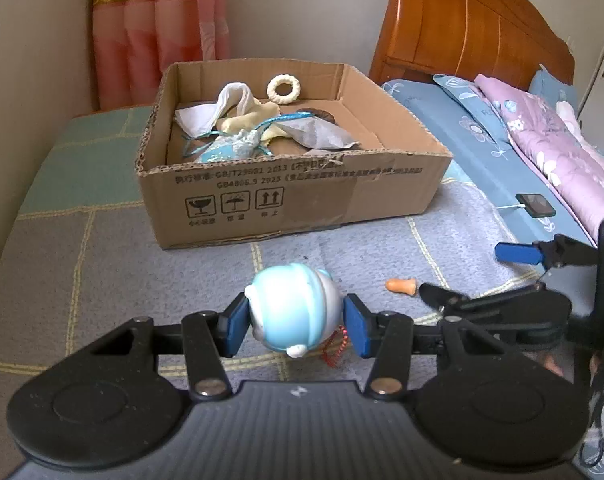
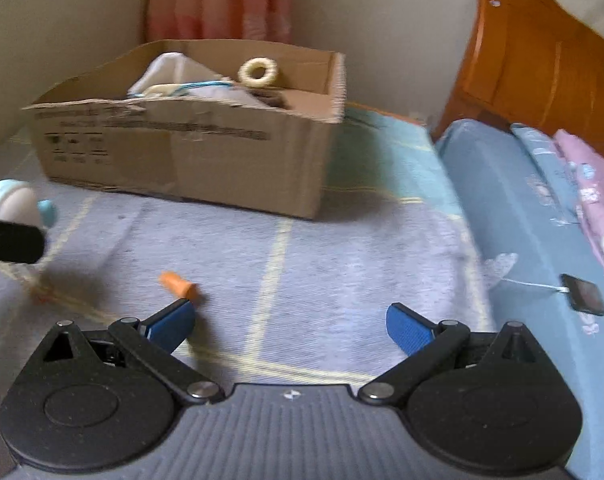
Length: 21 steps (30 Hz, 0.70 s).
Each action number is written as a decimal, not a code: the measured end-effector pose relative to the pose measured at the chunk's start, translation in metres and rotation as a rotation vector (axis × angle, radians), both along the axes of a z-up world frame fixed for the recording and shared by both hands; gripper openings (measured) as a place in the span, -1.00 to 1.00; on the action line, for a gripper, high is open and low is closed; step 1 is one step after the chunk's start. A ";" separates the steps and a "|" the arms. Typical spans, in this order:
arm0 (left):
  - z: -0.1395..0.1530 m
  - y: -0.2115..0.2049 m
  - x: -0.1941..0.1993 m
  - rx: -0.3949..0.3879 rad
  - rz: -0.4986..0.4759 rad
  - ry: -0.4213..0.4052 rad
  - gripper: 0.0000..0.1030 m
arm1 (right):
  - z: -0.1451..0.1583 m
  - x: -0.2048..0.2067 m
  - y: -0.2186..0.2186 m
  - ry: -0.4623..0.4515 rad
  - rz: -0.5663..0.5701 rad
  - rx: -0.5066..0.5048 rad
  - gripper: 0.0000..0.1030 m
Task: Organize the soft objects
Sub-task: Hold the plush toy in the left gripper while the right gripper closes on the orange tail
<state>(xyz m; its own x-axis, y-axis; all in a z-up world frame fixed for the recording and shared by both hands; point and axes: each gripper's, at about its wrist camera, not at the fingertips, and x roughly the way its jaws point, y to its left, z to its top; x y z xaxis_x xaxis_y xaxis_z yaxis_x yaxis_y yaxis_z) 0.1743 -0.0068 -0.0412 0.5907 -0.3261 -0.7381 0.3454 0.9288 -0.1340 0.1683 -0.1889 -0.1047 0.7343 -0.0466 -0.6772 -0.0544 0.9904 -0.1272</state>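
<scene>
While the left gripper (image 1: 295, 324) squeezes the blue round toy (image 1: 291, 312), the right gripper (image 2: 289, 326) gapes wide, holding nothing. Next, I think, the toy goes into the far cardboard box (image 1: 285, 196).

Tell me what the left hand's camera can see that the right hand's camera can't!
Only the left wrist view shows the left gripper with its blue pads around the blue-and-white round toy, the toy's red cord, and the blue ribboned pouch inside the box.

Only the right wrist view shows the right gripper from behind, wide open with nothing between its pads.

Both show the cardboard box with the cream ring inside, the small orange cone on the blanket, the black phone, the curtain and the wooden headboard.
</scene>
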 end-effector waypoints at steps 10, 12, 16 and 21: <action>-0.002 0.017 0.001 -0.004 0.031 -0.004 -0.04 | 0.009 -0.014 0.012 0.035 0.098 0.101 0.67; -0.003 0.019 0.002 -0.007 0.035 -0.002 -0.04 | 0.013 -0.022 0.023 0.048 0.163 0.132 0.53; -0.005 0.022 0.001 -0.012 0.037 0.005 -0.03 | 0.018 -0.033 0.042 0.073 0.270 0.181 0.36; -0.009 0.024 0.003 -0.014 0.040 0.016 -0.03 | 0.018 -0.028 0.054 0.086 0.306 0.208 0.30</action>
<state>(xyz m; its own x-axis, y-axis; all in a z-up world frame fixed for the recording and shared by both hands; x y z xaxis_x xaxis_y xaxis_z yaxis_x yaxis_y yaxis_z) 0.1769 0.0170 -0.0501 0.5918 -0.3133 -0.7427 0.3060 0.9397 -0.1525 0.1399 -0.1347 -0.0865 0.6327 0.3114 -0.7090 -0.3538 0.9307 0.0930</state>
